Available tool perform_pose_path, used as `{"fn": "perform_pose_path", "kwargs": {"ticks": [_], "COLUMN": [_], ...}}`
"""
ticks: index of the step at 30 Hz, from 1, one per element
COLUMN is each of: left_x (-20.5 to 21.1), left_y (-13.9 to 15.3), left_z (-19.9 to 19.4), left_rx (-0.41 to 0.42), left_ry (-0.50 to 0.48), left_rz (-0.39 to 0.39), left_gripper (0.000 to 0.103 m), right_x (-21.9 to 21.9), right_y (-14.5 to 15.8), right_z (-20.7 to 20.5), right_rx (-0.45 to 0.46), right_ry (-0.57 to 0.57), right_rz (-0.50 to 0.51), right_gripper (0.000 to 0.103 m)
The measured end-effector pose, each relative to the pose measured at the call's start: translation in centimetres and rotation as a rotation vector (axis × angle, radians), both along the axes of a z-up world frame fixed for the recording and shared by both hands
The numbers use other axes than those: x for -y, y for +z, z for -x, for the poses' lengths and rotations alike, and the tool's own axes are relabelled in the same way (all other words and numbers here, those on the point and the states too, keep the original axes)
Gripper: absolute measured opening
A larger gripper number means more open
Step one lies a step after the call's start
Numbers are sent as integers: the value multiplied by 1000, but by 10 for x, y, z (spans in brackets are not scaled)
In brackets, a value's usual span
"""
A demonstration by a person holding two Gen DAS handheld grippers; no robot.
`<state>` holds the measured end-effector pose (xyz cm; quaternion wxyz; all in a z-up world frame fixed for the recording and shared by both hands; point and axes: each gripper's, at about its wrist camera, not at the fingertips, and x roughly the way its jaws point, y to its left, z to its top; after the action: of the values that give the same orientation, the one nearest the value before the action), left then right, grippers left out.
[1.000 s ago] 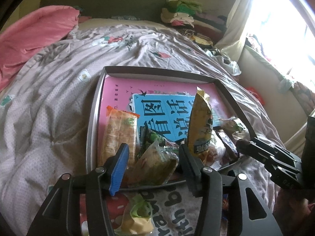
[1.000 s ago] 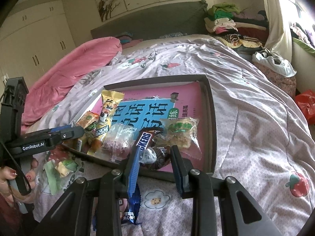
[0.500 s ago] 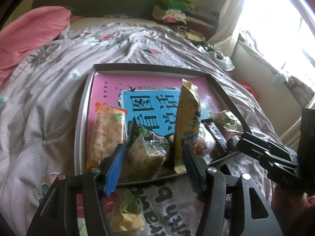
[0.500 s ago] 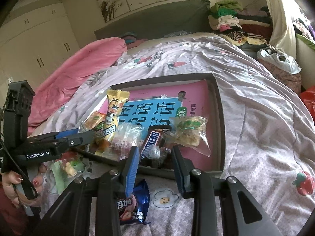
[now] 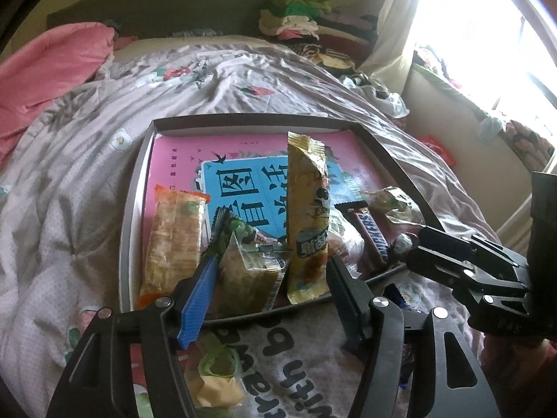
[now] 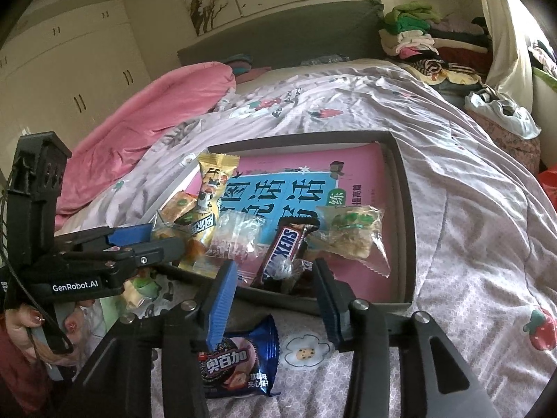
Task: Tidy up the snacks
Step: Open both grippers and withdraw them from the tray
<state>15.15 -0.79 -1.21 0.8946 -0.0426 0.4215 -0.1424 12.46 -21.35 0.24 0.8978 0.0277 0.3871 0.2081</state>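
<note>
While just widened and empty, right tool [image 6: 275,289] above blue snack packet [image 6: 240,365], Snickers bar [image 6: 283,252] ahead.

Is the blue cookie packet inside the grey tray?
No, the blue cookie packet lies on the bedspread outside the grey tray's near rim.

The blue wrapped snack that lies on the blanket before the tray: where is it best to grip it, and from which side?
Probably from above, across the puffy middle of the blue wrapped snack: it lies flat and clear of the tray, directly below the right gripper, whose jaws have just been opening and are empty.
</note>
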Motion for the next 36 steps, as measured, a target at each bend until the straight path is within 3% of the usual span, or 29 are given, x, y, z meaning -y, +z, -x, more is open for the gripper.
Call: {"fn": "perform_pose_path", "kwargs": {"ticks": [7,36], "left_x": [0,0], "left_y": [4,9], "left_z": [1,5], "left_rx": [14,1], "left_ry": [7,14], "left_rz": [-7,-9], "left_gripper": [73,79], "right_x": [0,6], "right_y": [1,11], "right_z": [1,3], "right_rx": [6,73], "right_ry": [-6,-56], "right_rz": [7,35], "right_gripper": [49,69]}}
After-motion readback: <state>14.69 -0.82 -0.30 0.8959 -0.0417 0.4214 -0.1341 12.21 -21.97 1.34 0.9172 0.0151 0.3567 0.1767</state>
